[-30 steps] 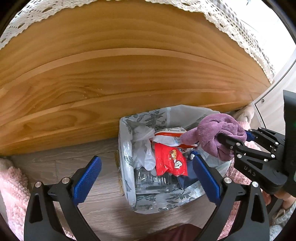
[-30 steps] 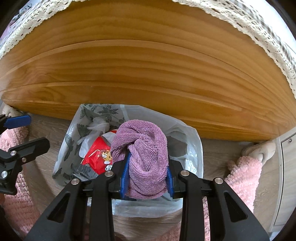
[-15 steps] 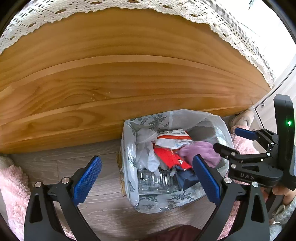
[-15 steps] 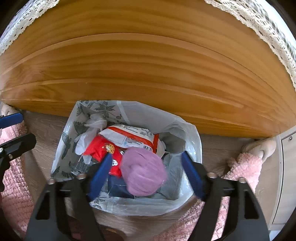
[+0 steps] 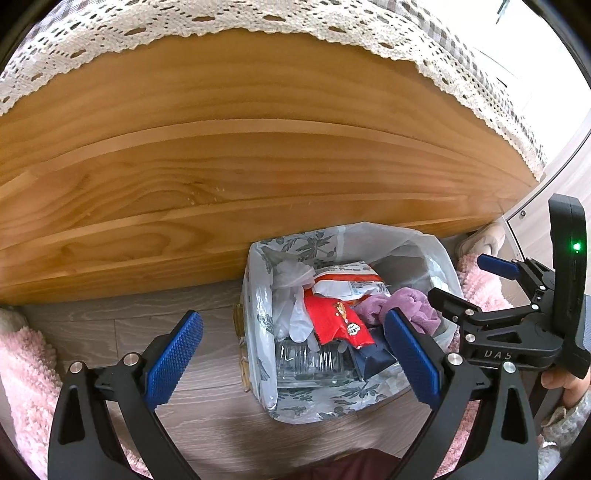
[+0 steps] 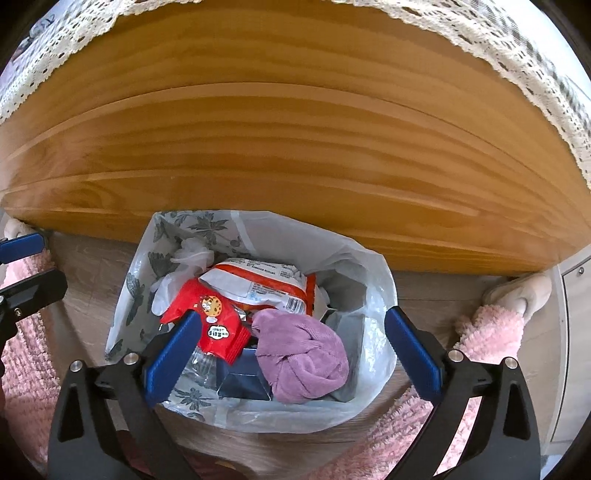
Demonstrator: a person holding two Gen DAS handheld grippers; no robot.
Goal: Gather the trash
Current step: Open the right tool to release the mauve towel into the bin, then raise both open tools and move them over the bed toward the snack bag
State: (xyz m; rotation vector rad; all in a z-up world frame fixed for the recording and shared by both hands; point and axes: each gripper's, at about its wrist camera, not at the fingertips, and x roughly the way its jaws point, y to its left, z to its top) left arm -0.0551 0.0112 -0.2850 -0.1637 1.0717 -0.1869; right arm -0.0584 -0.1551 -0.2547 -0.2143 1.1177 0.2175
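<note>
A bin lined with a leaf-printed white bag stands on the floor against a wooden bed side. A rolled purple cloth lies loose in it on top of the other trash, beside a red snack packet, a white-and-orange wrapper and a clear plastic bottle. My right gripper hangs above the bin, its jaws opening wide, with nothing pressed between the pads. My left gripper is open and empty over the bin's left side.
The wooden bed side with a lace-edged cover runs behind the bin. Pink fluffy rugs lie on both sides on grey wood flooring. A slipper and a white cabinet are at the right.
The right gripper opened and let go of the purple cloth, which dropped into the bin. The left gripper stayed open, roughly where it was.
</note>
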